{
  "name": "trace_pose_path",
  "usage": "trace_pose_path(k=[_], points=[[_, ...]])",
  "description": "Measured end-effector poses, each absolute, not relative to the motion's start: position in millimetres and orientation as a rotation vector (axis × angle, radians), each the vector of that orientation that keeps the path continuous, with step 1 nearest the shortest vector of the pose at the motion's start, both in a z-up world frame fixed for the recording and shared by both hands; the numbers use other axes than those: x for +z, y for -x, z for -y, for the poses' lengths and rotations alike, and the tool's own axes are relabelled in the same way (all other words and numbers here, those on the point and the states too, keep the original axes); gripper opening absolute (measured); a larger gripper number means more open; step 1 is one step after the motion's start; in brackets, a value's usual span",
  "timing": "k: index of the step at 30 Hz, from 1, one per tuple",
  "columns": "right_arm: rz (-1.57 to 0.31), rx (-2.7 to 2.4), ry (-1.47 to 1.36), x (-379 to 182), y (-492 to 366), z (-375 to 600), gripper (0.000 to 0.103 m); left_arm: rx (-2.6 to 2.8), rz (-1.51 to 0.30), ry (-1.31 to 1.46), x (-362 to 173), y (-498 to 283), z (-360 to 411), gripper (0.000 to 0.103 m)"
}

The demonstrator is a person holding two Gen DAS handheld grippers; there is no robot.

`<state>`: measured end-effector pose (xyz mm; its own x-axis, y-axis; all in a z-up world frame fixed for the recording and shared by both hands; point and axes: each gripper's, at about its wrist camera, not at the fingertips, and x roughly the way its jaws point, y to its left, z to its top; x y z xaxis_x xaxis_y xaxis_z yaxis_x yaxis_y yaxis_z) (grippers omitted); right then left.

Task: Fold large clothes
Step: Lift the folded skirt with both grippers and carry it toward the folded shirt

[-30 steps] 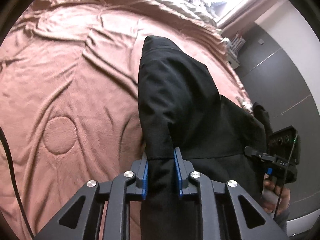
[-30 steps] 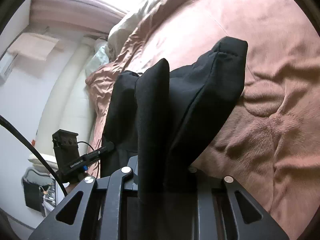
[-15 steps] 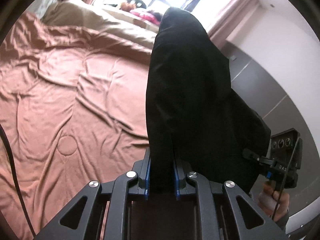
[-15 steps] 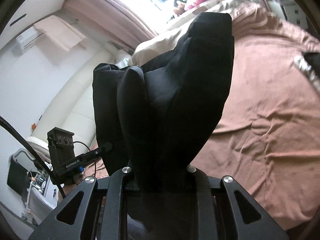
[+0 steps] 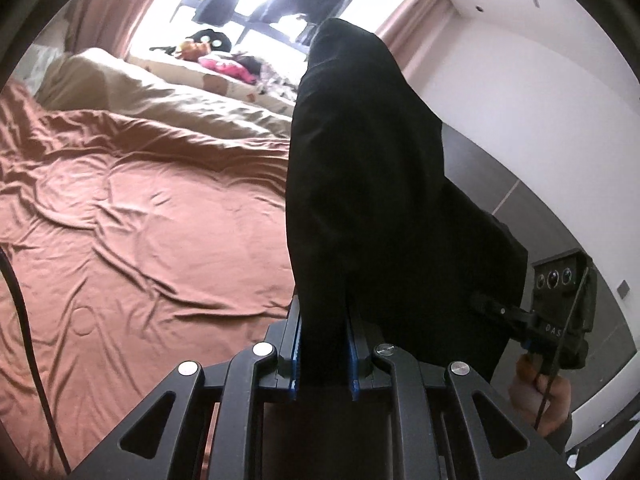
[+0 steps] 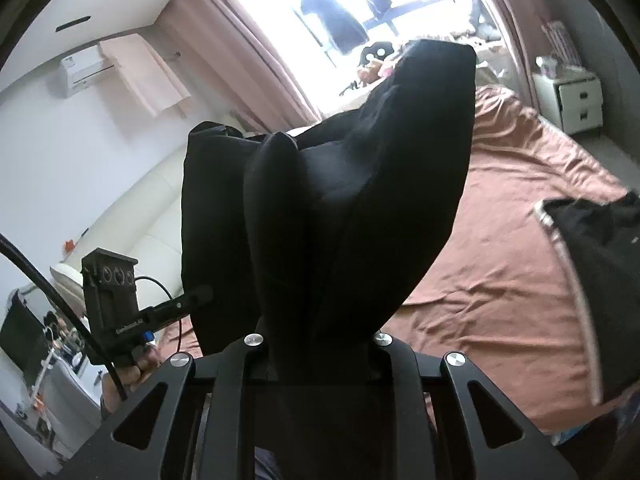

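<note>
Two claws: left claw (image 5: 323, 354) and right claw (image 6: 318, 354) each clenched on the black garment (image 5: 372, 184).
Surroundings: brown bedspread (image 5: 132, 216) fills 9 o'clock in the left wrist view; beige duvet (image 5: 160, 98) at 11; bright window (image 5: 256, 4) with dark clothes hung at 12; pink curtain (image 6: 248, 44).
Other things: white nightstand (image 6: 568, 94) at 2 o'clock in the right wrist view; second dark garment with pale trim (image 6: 600, 280) at 3; wall air conditioner (image 6: 82, 70) at 10.
In the way: held cloth blocks the middle of both views.
Change: a second ago the garment hung low over the bed; now both claws are higher and window and walls show.
Garment place: rises from between the blue pads (image 5: 297, 354) toward 12, clear of the bedspread.
</note>
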<state>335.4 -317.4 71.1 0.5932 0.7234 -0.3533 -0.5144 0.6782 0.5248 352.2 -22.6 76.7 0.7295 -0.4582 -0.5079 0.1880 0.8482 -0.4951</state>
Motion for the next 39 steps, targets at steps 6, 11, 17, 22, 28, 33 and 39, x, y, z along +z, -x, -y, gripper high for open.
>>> trace_pose_path(k=[6, 11, 17, 22, 28, 33, 39], points=[[-0.532, 0.715, -0.365, 72, -341, 321, 0.017, -0.397, -0.641, 0.427, 91, -365, 80, 0.018], [-0.504, 0.678, -0.370, 66, -342, 317, 0.017, -0.436, -0.631, 0.417, 96, -382, 131, 0.018], [-0.503, 0.616, -0.368, 62, -337, 332, 0.017, -0.502, -0.643, 0.407, 91, -409, 192, 0.018], [-0.529, 0.548, -0.335, 72, -325, 356, 0.017, -0.545, -0.674, 0.424, 78, -433, 239, 0.018], [-0.570, 0.476, -0.309, 87, -324, 365, 0.017, -0.576, -0.731, 0.471, 62, -462, 291, 0.018], [-0.606, 0.431, -0.304, 94, -333, 362, 0.017, -0.595, -0.787, 0.494, 48, -486, 324, 0.018], [-0.662, 0.383, -0.306, 95, -355, 359, 0.017, -0.603, -0.873, 0.488, 13, -523, 355, 0.018]])
